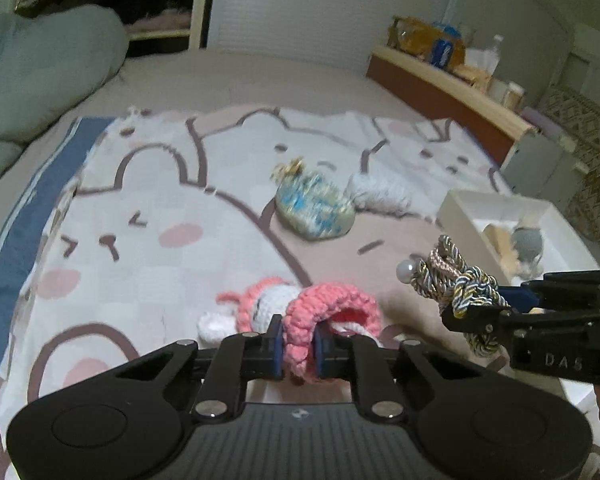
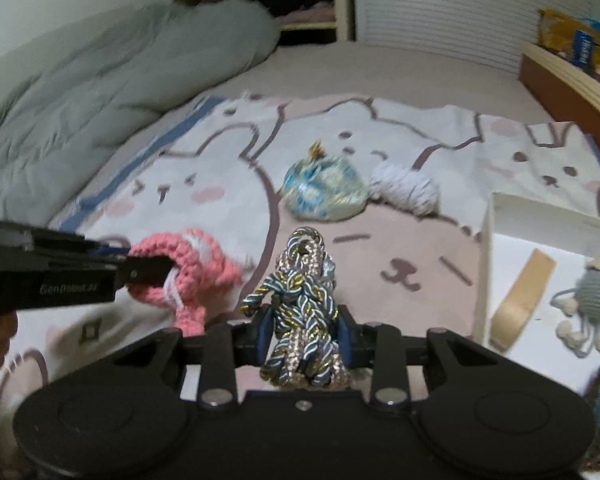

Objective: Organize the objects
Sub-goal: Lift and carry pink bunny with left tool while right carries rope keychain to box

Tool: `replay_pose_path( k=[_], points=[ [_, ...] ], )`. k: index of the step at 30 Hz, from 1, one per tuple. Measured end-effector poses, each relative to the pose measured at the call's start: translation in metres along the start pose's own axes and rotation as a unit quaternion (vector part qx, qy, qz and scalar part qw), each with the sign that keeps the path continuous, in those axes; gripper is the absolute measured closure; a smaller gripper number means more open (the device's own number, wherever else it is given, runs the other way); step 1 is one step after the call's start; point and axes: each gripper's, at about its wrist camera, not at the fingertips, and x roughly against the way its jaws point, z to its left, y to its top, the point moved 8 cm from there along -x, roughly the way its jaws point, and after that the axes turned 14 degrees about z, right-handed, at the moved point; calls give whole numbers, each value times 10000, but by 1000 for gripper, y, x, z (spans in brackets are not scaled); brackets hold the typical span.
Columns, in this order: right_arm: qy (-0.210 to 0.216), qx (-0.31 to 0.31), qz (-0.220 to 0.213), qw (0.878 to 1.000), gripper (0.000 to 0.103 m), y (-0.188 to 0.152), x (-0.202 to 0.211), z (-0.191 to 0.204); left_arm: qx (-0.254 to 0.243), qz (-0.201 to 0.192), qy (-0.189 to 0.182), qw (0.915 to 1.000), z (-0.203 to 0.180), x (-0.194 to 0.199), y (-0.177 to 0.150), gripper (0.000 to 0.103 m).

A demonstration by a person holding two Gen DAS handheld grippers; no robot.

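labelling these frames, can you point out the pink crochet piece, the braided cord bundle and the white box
pink crochet piece (image 1: 332,300): left wrist view, on its pink crocheted loop.
braided cord bundle (image 2: 304,304): right wrist view, on the middle of the twisted cords.
white box (image 1: 458,212): left wrist view, on its near left wall.

I'm seeing a dim, flat indoor light with a cool grey cast and barely any shadows on the blanket (image 1: 172,184). Both views are soft with motion blur, worst on the far pouch (image 2: 324,192). Fisheye bending curves the edges, and the corners go black.
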Motion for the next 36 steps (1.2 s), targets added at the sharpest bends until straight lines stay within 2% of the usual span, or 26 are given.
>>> replay_pose_path(
  k=[12,19,25,36],
  points=[
    [-90,-357,-315,9988,69,7,43,-16,-312,-543,-124,9980,-28,35,15,88],
    [-281,-517,-424,9974,69,-7,76,-33,-643,-802,-177,9945,-55,57,23,88],
    [-282,-993,-433,9937,69,-24,110,-65,-947,-937,-303,9906,-93,71,35,88],
    [-642,-1372,-736,9857,69,-52,163,-135,-1557,-1101,-613,9797,-190,68,57,88]
  ],
)
